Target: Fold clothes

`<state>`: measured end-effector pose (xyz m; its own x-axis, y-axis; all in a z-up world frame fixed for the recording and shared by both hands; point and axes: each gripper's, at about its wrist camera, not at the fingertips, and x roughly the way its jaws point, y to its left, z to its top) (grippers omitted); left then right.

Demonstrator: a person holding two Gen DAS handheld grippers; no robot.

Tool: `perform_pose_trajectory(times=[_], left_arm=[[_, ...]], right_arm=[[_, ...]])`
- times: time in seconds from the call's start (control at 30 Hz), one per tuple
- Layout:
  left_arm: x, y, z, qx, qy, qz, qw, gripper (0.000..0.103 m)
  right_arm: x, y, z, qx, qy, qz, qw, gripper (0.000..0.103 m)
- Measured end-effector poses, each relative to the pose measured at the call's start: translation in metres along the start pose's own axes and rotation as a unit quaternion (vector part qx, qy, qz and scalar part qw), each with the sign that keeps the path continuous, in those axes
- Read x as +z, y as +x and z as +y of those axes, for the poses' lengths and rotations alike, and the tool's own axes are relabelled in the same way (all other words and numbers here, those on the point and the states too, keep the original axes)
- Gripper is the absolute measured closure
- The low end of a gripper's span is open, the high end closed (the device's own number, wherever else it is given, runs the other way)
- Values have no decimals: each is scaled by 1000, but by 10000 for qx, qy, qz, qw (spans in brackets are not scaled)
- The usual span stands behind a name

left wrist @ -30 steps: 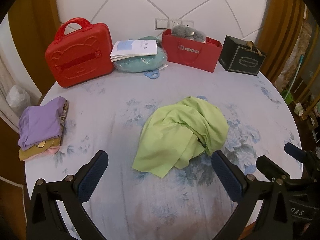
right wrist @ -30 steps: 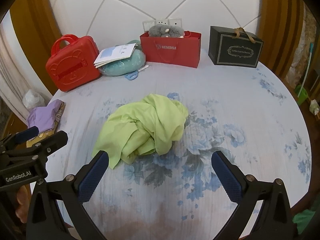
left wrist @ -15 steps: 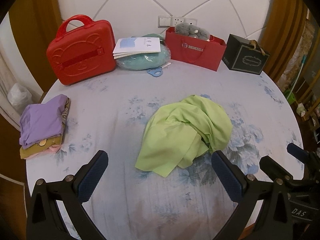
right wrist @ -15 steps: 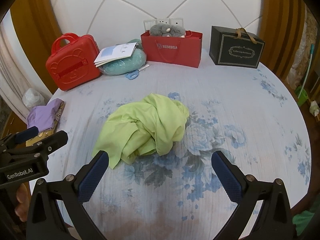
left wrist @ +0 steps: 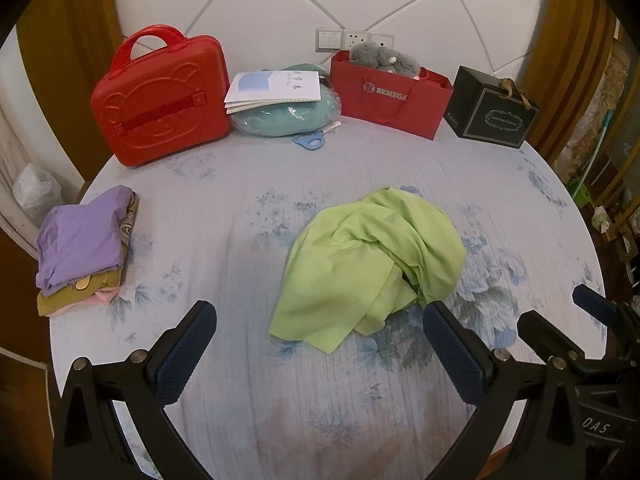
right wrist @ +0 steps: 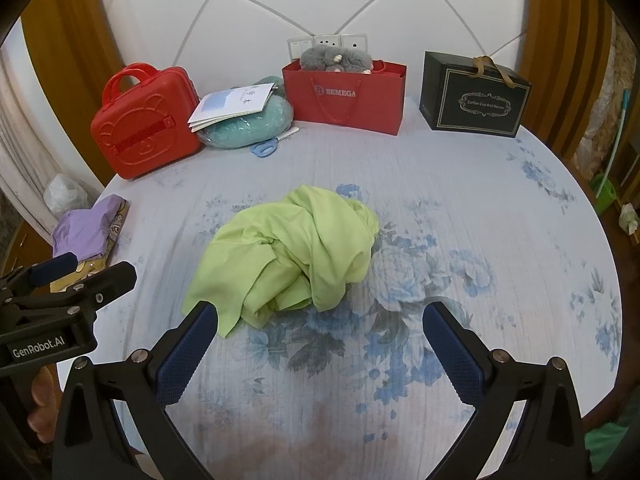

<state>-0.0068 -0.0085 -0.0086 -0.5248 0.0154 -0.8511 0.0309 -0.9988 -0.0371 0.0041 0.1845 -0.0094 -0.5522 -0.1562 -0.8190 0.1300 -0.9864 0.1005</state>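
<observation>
We found the folded stack (left wrist: 82,248) at table's left edge, then L gripper (left wrist: 320,354) spread and empty, green garment (left wrist: 370,266) crumpled mid-table (left wrist: 248,184), R gripper (right wrist: 320,354) likewise spread, empty. Our judgement: each should pinch one single-layer edge at the near hem, not the bunched mass, and draw it flat before any fold.

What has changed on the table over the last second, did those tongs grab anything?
Nothing was grabbed. The left tongs drifted slightly, so the green garment sits a little lower and further right in their view; the right tongs barely shifted. Both stay open and empty, short of the garment. The crumpled garment, folded pile and red case have not moved.
</observation>
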Motion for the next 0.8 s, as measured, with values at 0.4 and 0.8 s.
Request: perform_pose_trajectory(times=[0.4, 0.8], left_arm=[[-1, 5, 2, -6, -20, 84, 10000, 0], [-2, 16, 4, -44, -78, 243, 9997, 0]], right_arm=[[0, 2, -1, -9, -7, 18, 10000, 0], [-1, 10, -1, -17, -16, 115, 9999, 0]])
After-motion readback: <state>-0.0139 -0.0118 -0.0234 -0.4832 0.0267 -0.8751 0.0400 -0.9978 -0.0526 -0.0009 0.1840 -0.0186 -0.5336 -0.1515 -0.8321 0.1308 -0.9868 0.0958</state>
